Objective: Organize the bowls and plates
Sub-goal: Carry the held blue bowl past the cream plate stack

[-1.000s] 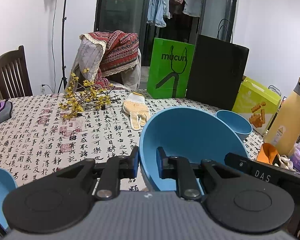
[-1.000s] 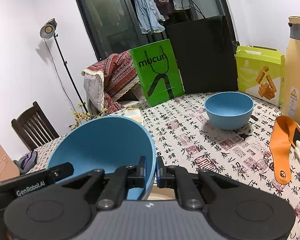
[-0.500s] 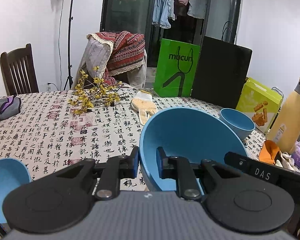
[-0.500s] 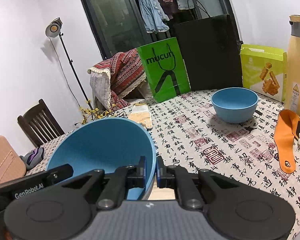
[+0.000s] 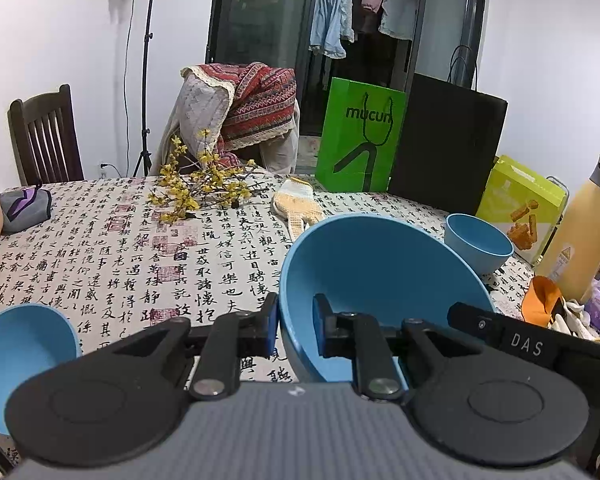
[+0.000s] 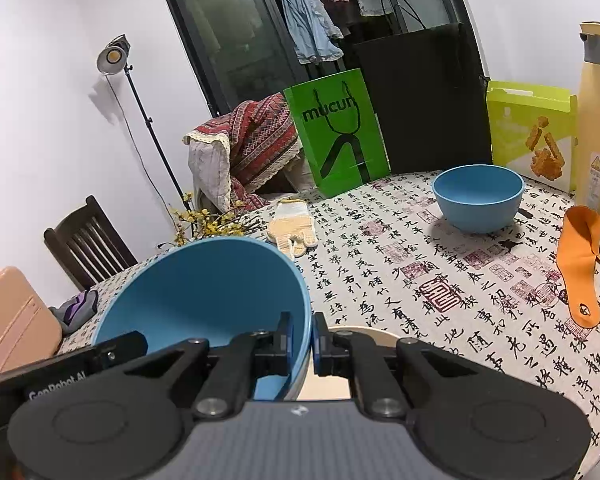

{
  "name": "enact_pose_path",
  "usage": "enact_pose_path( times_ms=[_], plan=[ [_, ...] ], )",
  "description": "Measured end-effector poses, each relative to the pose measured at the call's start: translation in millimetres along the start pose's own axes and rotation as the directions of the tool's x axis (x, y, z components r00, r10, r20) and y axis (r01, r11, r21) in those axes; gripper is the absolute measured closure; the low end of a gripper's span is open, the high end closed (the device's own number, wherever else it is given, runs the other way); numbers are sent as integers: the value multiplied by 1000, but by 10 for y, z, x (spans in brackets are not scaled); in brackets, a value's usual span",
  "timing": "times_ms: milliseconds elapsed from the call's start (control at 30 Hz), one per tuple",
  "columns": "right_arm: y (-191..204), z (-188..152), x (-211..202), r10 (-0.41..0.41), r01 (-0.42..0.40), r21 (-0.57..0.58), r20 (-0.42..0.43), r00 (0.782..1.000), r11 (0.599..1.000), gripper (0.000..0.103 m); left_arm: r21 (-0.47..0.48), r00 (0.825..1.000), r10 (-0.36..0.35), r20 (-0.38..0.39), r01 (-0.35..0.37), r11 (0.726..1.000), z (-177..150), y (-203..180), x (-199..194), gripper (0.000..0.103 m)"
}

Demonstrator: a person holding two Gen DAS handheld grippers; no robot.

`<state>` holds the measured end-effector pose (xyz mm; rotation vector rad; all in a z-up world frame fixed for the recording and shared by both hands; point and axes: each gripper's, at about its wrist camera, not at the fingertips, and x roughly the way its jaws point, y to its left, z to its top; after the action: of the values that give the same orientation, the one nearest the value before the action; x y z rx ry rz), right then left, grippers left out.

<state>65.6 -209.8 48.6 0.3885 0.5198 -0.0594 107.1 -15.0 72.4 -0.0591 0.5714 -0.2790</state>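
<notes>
A large blue bowl point(image 5: 380, 268) point(image 6: 204, 292) hangs tilted above the table, held from both sides. My left gripper point(image 5: 296, 328) is shut on its left rim, one pad inside and one outside. On the opposite rim my right gripper point(image 6: 300, 340) is shut the same way. A smaller blue bowl point(image 5: 478, 246) point(image 6: 478, 196) stands upright on the table at the far right. Another blue bowl point(image 5: 20, 352) sits at the lower left of the left wrist view. A cream plate point(image 6: 364, 334) shows partly under the right gripper's fingers.
The patterned tablecloth point(image 5: 140, 264) carries yellow flower twigs point(image 5: 200, 192), a knitted glove point(image 6: 294, 226), an orange strap point(image 6: 580, 268) and a tall beige bottle point(image 5: 584, 232). Green bag point(image 5: 360, 136), black bag point(image 5: 444, 140) and yellow-green box point(image 6: 532, 132) line the far edge. Wooden chair point(image 5: 44, 136) at left.
Both grippers have carried the large bowl leftwards over the table. The lower-left blue bowl has come further into the left view, and the cream plate now shows under the right gripper.
</notes>
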Motion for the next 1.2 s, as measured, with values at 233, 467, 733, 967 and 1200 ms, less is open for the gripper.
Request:
enact_pose_path(
  times_ms=[233, 467, 733, 967, 1200],
  plan=[
    [62, -55, -12, 18, -18, 4, 4, 1000, 1000, 94, -5, 1000, 5, 15, -5, 1000, -28, 68, -70, 85],
    [139, -134, -16, 27, -27, -1, 8, 1000, 1000, 94, -7, 1000, 12, 22, -12, 1000, -68, 144, -108, 85],
    [257, -184, -20, 38, -37, -18, 14, 999, 999, 94, -15, 999, 16, 32, -16, 1000, -104, 268, -159, 85],
    [335, -230, 15, 49, -49, -28, 6, 999, 998, 94, -19, 999, 23, 39, -22, 1000, -129, 365, -178, 85],
    [425, -269, 28, 65, -65, -39, 4, 998, 997, 94, -38, 998, 27, 49, -25, 999, -144, 478, -220, 85]
  ],
)
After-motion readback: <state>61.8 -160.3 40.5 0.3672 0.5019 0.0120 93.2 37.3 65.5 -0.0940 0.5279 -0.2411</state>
